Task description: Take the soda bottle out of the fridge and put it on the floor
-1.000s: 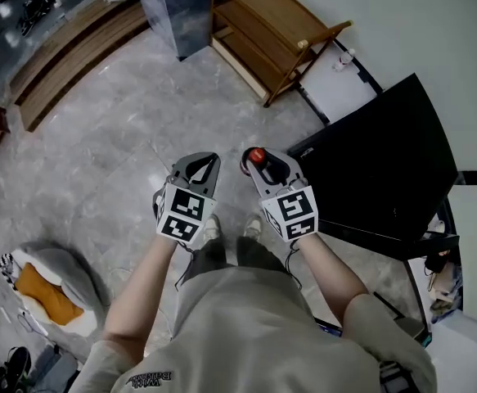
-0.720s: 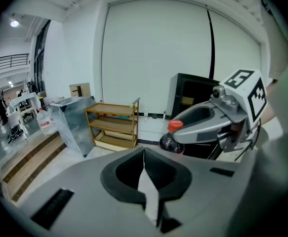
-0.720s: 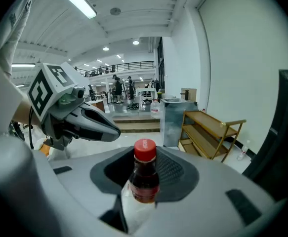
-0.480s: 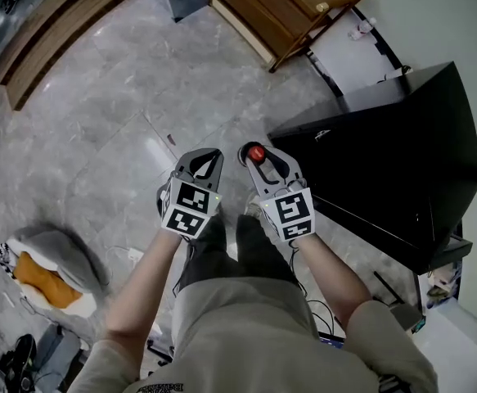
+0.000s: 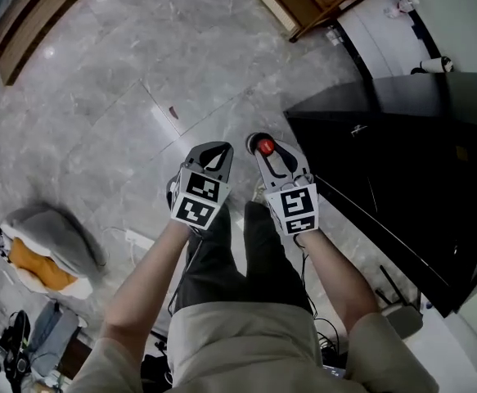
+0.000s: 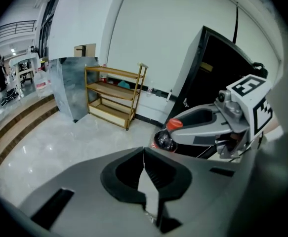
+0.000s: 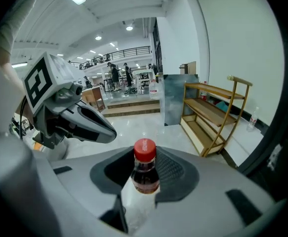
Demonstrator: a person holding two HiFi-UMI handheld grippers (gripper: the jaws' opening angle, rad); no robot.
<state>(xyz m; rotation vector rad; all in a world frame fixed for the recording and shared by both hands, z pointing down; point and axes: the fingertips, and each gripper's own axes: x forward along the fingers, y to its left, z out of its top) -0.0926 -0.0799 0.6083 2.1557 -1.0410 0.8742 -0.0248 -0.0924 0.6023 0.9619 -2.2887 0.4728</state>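
A soda bottle point(image 7: 144, 174) with a red cap and dark drink stands upright between the pads of my right gripper point(image 7: 144, 157), which is shut on its neck. From the head view only the red cap point(image 5: 265, 146) shows at the tip of the right gripper point(image 5: 264, 143), above grey floor tiles beside the black fridge point(image 5: 410, 162). My left gripper point(image 5: 213, 151) hangs close to its left, jaws shut with nothing between them. The left gripper view shows its own closed jaws point(image 6: 144, 152) and the bottle point(image 6: 165, 139) in the right gripper point(image 6: 195, 125).
The fridge's dark body point(image 6: 218, 73) fills the right side. A wooden shelf rack point(image 6: 115, 95) and a metal cabinet point(image 6: 74, 85) stand further off by the wall. A grey cushion with an orange thing point(image 5: 46, 248) lies at left. My legs point(image 5: 238, 252) are just below the grippers.
Both grippers have come down together toward the floor, the bottle still in the right one. The floor and the fridge now look closer in the head view.
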